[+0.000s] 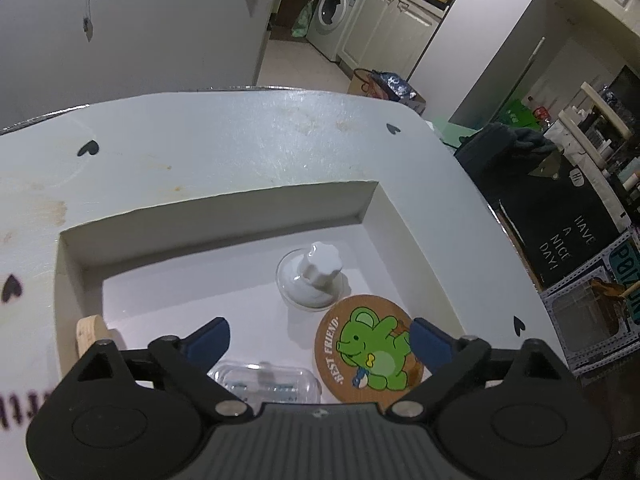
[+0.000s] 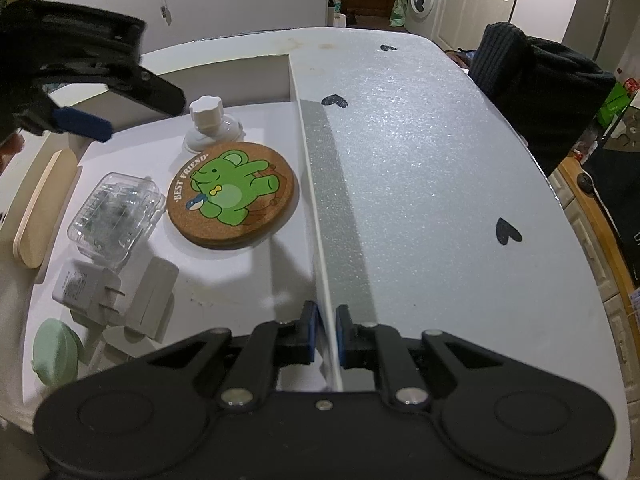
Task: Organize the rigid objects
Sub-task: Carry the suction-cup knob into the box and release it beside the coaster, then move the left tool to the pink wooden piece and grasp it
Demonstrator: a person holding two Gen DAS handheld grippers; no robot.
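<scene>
Hovering with its jaws spread wide and nothing between them, the left gripper [image 1: 320, 338] hangs above the cork coaster [image 1: 366, 350], which lies flat in the white box [image 1: 216, 208] just beside a white knob [image 1: 316, 276] and a clear case [image 2: 116, 216]. Right gripper [image 2: 325, 334] is clamped on the box's thin side wall.

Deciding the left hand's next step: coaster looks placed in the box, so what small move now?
Probably lift the left gripper clear of the box. Its jaws stand wide open and empty, the cork coaster lies flat inside beside the suction knob, and the right gripper is clamped on the box wall.
</scene>
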